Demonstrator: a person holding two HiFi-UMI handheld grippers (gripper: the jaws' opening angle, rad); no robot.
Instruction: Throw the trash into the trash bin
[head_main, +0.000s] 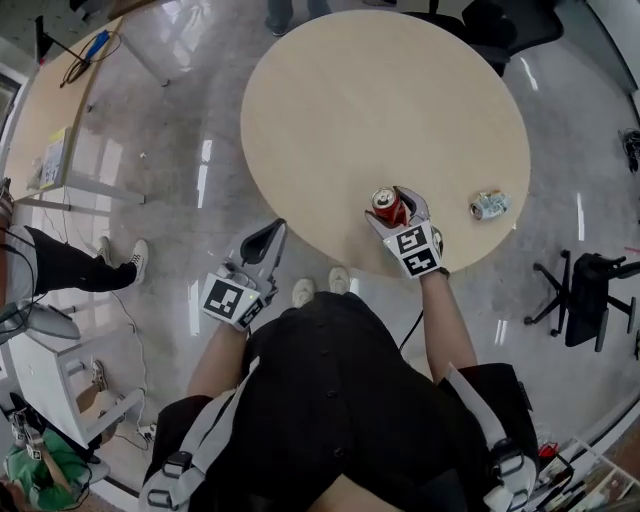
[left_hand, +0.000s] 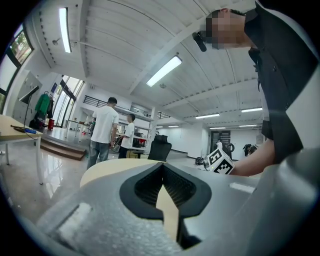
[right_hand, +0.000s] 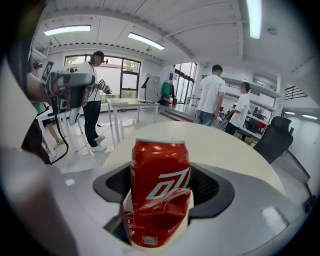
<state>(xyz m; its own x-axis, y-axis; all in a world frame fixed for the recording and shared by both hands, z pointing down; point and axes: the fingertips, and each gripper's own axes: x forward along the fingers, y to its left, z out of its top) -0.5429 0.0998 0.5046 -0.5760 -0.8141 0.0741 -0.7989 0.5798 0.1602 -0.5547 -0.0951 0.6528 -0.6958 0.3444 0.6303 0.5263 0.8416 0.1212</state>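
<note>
While a person in dark clothes stands at the near rim of the round, pale wooden table (head_main: 380, 100), the right tongs (head_main: 398, 205) are clamped on a red drink can (right_hand: 160, 192), one jaw pressed to each side of it. The can's lower half is dented and creased and its top rim is intact. Seen from the head view, it sits over the table's near part, just inside the edge, with its lid turned up toward the camera. Whether its base touches the wood cannot be told. A second, crushed, pale can (head_main: 489, 205) lies on its side on the table to the right of the held one, near the rim and apart from the tongs. The left tongs (head_main: 268, 238) hang off the table, beyond its near-left edge and above the glossy floor (head_main: 180, 170). Their jaw tips are together and nothing is between them. The person's light shoes (head_main: 303, 292) show on the floor between the two arms.
</note>
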